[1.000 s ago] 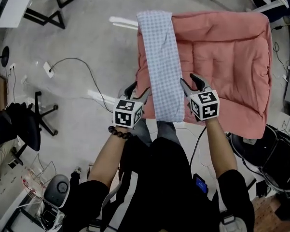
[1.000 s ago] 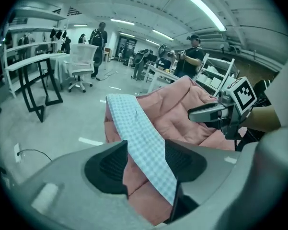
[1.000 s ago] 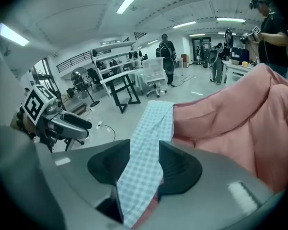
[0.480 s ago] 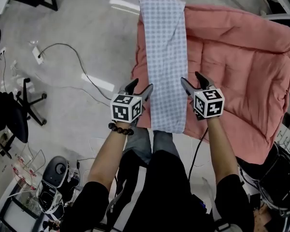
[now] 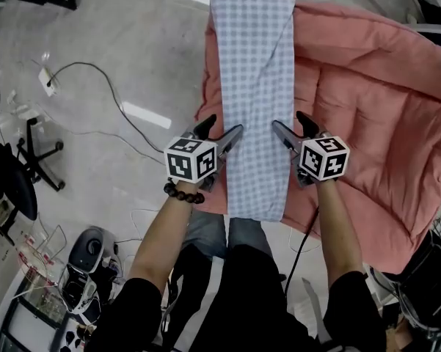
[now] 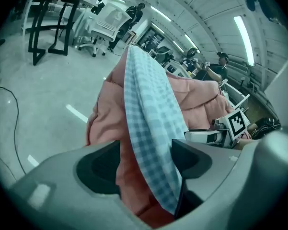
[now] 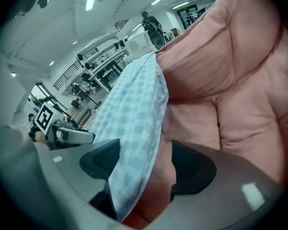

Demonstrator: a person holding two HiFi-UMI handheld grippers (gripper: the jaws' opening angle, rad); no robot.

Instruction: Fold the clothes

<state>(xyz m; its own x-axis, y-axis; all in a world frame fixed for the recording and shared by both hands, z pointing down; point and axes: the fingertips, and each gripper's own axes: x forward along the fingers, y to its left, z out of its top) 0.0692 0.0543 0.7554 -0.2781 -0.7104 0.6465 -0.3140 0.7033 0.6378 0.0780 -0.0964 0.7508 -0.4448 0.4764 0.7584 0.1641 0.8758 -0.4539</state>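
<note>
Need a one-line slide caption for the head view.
Left hand-held gripper and right hand-held gripper, jaws just opening, each straddle an edge of the checked cloth laid on the pink quilt.

The person wears a black short-sleeved top [image 5: 258,299], grey trousers [image 5: 204,232] and a dark bead bracelet [image 5: 183,192] on the left wrist. The left gripper [image 5: 224,125] and right gripper [image 5: 288,119] are grey, each with a white cube [image 5: 191,160] of black markers.

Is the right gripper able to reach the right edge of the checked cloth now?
Probably yes: the right gripper has just been opening its jaws, and the edge of the checked cloth lies loose between them, over the pink quilt.
</note>
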